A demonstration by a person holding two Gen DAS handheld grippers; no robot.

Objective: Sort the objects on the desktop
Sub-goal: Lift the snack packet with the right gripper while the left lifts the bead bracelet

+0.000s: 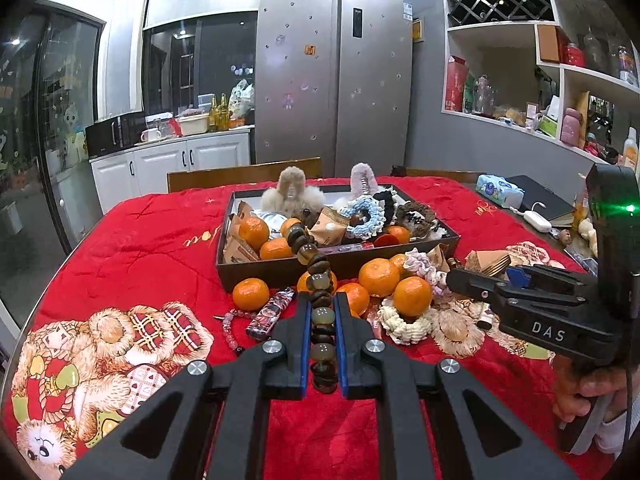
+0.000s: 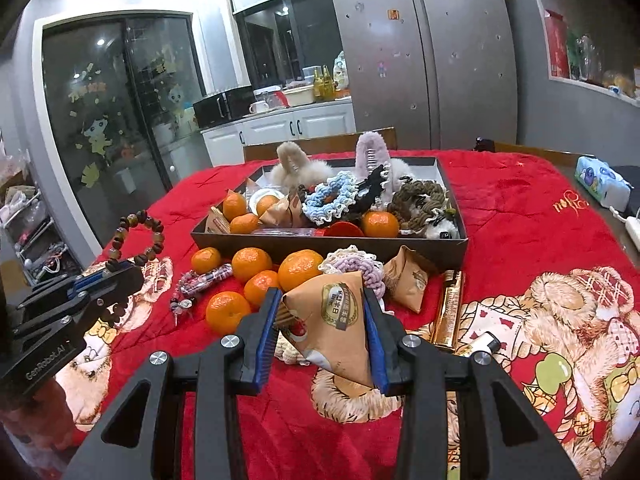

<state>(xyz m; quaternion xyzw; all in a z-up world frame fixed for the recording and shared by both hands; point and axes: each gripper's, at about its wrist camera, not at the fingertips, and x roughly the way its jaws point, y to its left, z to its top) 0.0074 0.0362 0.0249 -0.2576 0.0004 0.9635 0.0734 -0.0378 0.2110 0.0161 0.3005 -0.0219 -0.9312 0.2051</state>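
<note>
Left gripper (image 1: 323,320): pinched tight on bead bracelet (image 1: 316,272); its free loop may snag the box (image 1: 256,270) rim at 12 o'clock. Right gripper (image 2: 322,320): part-open, clamping snack packet (image 2: 336,320); the crumpling paper may slip.

White letters "DAS" stand on the black body of the right gripper (image 1: 516,276), off to the right of the left gripper's fingers. "GenRobot.AI" runs along the black body of the left gripper (image 2: 120,270), to the left of the right gripper's fingers. The kraft snack packet (image 2: 340,320) between the right gripper's fingers bears a round label with Chinese characters too small to read. Gold script is embroidered on the red blanket (image 1: 160,240), beyond the fingers; its letters cannot be made out.
</note>
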